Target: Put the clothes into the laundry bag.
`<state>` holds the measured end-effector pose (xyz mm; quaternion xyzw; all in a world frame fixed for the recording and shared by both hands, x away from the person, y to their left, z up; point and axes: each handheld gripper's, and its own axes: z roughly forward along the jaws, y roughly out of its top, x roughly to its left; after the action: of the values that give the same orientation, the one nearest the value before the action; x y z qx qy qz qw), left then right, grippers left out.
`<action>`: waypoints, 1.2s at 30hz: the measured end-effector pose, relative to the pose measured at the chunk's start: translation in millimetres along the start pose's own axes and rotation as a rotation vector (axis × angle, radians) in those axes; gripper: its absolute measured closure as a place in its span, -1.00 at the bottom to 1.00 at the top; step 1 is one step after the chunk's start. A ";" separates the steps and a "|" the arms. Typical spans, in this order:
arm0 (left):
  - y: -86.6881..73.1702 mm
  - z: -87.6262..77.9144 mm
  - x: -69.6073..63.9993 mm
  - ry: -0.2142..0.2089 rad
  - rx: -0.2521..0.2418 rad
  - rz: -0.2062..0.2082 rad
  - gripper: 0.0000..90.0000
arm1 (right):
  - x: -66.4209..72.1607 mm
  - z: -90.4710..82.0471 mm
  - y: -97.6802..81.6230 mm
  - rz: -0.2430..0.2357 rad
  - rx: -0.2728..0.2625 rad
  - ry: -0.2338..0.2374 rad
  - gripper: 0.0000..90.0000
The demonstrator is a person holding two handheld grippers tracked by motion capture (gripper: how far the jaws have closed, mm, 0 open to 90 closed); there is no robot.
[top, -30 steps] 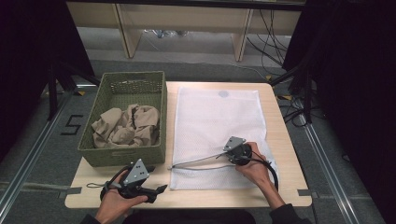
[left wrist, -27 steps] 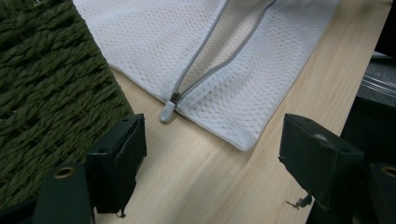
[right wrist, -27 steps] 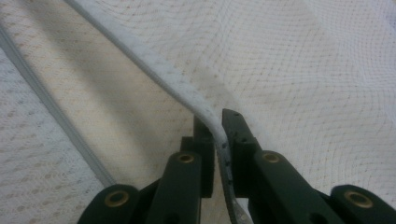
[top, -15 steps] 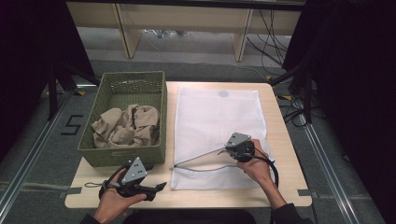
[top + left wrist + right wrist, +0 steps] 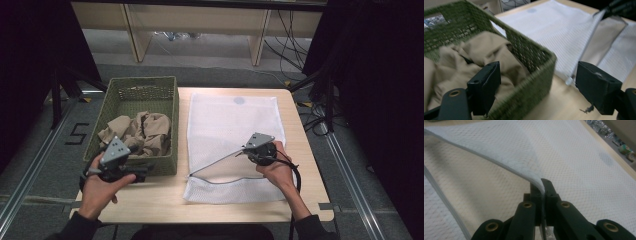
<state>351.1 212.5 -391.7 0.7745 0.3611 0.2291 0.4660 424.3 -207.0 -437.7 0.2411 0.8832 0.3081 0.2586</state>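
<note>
Step in hand, I judge: opening the mesh bag (image 5: pixel 235 125) on the table (image 5: pixel 160 200). My right gripper (image 5: pixel 246 150) pinches its upper edge, lifted. Left gripper (image 5: pixel 142 175), jaws released and empty, must next reach the beige cloth (image 5: pixel 140 132) inside the basket (image 5: pixel 135 90).

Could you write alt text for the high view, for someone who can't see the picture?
The right gripper is shut on the upper edge of a white mesh laundry bag and lifts its mouth open on a light wooden table. The left gripper hangs open beside a green woven basket holding crumpled beige cloth.
</note>
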 end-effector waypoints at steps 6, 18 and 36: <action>23.6 17.6 47.4 0.029 0.131 -0.019 -0.63 | -3.3 -1.5 5.9 -0.015 -0.015 -0.006 0.99; 22.7 86.5 95.7 -0.011 0.316 -0.161 -0.54 | -3.1 1.9 5.6 -0.026 -0.002 -0.006 0.99; 23.2 127.8 94.7 -0.077 0.576 -0.130 -0.67 | -2.5 7.0 4.0 -0.046 0.015 -0.006 0.98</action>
<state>507.6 207.5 -428.3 0.8581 0.4423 0.0573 0.2544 431.5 -202.8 -438.9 0.2238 0.8901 0.2946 0.2663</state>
